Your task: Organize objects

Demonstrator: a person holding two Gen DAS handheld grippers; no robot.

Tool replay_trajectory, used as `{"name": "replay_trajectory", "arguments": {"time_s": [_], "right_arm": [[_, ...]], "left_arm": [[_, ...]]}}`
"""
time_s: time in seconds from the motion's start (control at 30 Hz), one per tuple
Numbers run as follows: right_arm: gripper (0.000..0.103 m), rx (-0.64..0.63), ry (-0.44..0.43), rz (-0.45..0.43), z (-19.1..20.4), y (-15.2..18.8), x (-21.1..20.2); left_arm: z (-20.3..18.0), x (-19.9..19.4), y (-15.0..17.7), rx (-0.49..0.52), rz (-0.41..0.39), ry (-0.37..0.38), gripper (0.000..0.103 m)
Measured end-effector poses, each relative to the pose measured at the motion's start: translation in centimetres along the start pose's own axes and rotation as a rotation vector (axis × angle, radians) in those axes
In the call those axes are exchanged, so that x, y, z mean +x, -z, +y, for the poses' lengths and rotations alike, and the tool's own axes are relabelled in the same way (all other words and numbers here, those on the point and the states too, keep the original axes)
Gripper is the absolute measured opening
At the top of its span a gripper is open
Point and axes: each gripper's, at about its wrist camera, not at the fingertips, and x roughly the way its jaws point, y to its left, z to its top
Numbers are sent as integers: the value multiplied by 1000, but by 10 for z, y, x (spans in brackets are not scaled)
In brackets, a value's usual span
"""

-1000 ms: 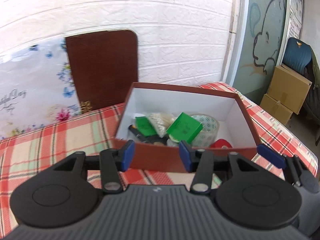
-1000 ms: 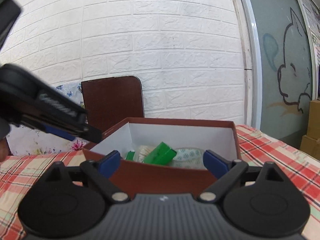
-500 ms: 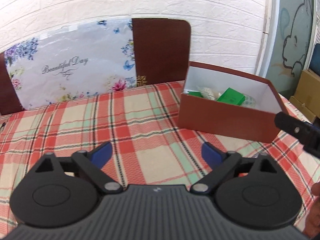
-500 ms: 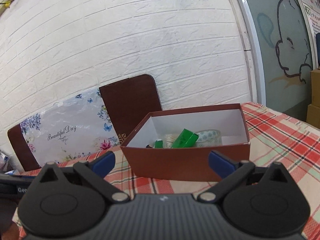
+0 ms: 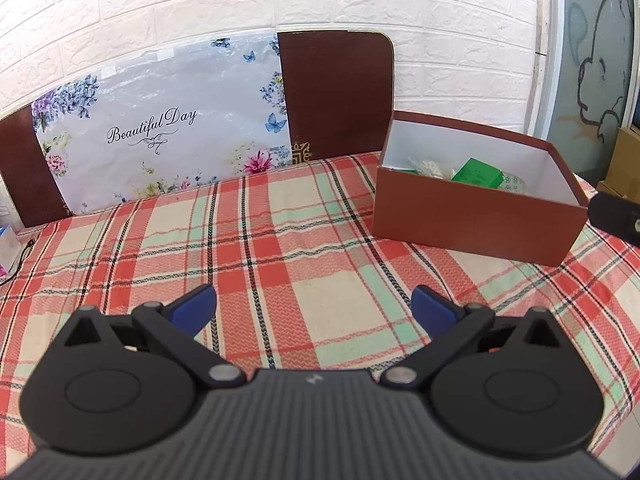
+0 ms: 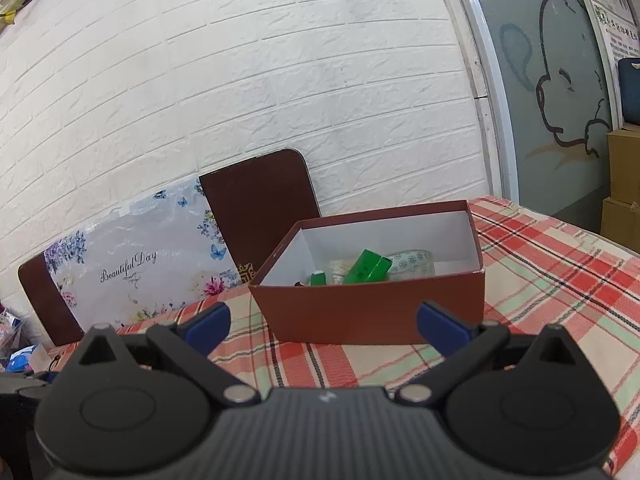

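Observation:
A brown cardboard box (image 5: pixel 472 220) with a white inside stands on the plaid tablecloth (image 5: pixel 280 264), at the right of the left wrist view. It holds a green box (image 5: pixel 476 174), a roll of clear tape (image 5: pixel 514 182) and a white packet (image 5: pixel 428 167). My left gripper (image 5: pixel 314 304) is open and empty, well back from the box over the cloth. My right gripper (image 6: pixel 322 320) is open and empty, in front of the brown box (image 6: pixel 372 312), where the green box (image 6: pixel 366 268) and the tape roll (image 6: pixel 412 262) show inside.
A floral "Beautiful Day" sheet (image 5: pixel 160 128) leans on a brown board (image 5: pixel 336 92) against the white brick wall. Part of the other gripper (image 5: pixel 616 216) shows at the right edge. Cardboard cartons (image 6: pixel 624 184) stand off the table at the right.
Both grippers have pulled back from the box. The left one was nearly closed at the box's front wall and has opened wide, now showing the whole table.

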Motion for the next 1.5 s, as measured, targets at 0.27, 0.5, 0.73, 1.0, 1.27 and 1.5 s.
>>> {"name": "replay_trajectory", "arguments": {"time_s": [0.27, 0.5, 0.73, 1.0, 1.27, 1.5], "right_arm": [[103, 39, 6, 22, -12, 6, 4], [103, 90, 24, 53, -22, 11, 11], [103, 111, 30, 109, -27, 22, 24], [103, 134, 40, 151, -29, 32, 36], [103, 150, 32, 209, -27, 45, 47], [103, 128, 23, 226, -24, 50, 50]], "left_arm": [[-5, -4, 2, 5, -31, -53, 103], [-13, -3, 4, 36, -9, -52, 103], [-15, 6, 6, 32, 30, -34, 103], [-16, 17, 9, 18, 72, -43, 103], [-22, 26, 13, 43, 104, -54, 103], [-25, 31, 18, 54, 130, -55, 103]]}}
